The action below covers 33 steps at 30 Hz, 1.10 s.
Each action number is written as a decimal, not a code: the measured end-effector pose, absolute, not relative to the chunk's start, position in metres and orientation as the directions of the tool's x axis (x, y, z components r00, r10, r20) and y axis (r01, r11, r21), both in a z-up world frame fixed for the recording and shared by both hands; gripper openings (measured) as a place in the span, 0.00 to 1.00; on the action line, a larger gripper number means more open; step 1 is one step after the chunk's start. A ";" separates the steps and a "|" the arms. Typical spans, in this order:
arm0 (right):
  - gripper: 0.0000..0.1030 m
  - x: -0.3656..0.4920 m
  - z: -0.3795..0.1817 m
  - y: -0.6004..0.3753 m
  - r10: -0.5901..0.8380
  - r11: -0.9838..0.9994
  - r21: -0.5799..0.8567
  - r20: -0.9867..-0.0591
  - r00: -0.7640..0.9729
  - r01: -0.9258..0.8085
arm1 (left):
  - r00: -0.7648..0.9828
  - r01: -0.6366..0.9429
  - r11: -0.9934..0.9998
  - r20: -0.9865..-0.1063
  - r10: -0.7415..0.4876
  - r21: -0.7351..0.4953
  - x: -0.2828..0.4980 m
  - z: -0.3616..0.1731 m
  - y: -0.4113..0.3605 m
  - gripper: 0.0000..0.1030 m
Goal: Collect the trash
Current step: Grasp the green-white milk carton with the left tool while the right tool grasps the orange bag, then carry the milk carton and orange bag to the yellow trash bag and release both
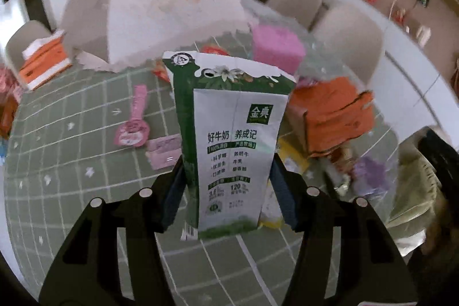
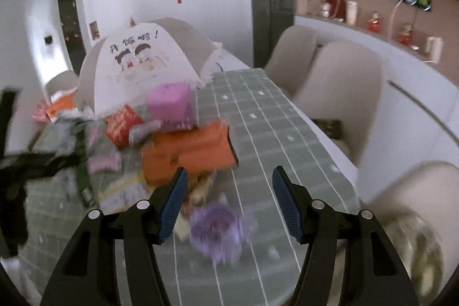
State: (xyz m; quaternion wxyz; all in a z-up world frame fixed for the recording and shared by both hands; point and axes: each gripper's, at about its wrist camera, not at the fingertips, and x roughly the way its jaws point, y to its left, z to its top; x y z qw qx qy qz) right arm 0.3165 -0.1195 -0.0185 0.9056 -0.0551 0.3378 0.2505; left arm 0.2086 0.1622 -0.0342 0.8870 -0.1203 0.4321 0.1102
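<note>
We see our left claw (image 1: pixel 228 191) clenched on an upright green-and-white milk carton (image 1: pixel 229 139), its top flattened; our right claw (image 2: pixel 229 201) gapes, released, above purple wrapper (image 2: pixel 218 231).

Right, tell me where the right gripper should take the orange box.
Grip the orange box across its short near end, coming from above with the right gripper open. It lies flat atop the litter, and its long faces look wider than the jaws.

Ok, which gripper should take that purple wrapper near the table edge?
Right. The right gripper is open and empty, with the purple wrapper lying just below its fingers. The left gripper is already shut on the milk carton.
</note>
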 end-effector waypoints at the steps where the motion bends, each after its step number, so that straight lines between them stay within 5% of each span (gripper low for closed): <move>1: 0.56 0.333 -0.019 -0.114 0.437 0.862 0.101 -0.645 0.627 -0.497 | 0.618 -0.311 0.941 -0.781 0.090 -0.137 0.197 -0.028 0.162 0.52; 18: 0.55 0.442 -0.077 -0.047 0.331 0.922 0.166 -0.805 0.491 -0.349 | 0.668 -0.204 0.968 -0.744 0.027 -0.148 0.171 -0.011 0.197 0.52; 20: 0.27 0.436 -0.080 -0.048 0.375 0.909 0.221 -0.807 0.457 -0.354 | 0.671 -0.198 0.968 -0.742 0.019 -0.154 0.172 -0.012 0.202 0.52; 21: 0.24 0.433 -0.080 -0.048 0.420 0.891 0.274 -0.803 0.424 -0.362 | 0.675 -0.192 0.969 -0.738 0.016 -0.154 0.174 -0.011 0.205 0.52; 33: 0.18 0.367 0.054 -0.065 0.306 0.940 0.098 -0.670 0.677 -0.327 | 0.749 -0.097 0.978 -0.660 -0.052 -0.187 0.206 0.019 0.228 0.52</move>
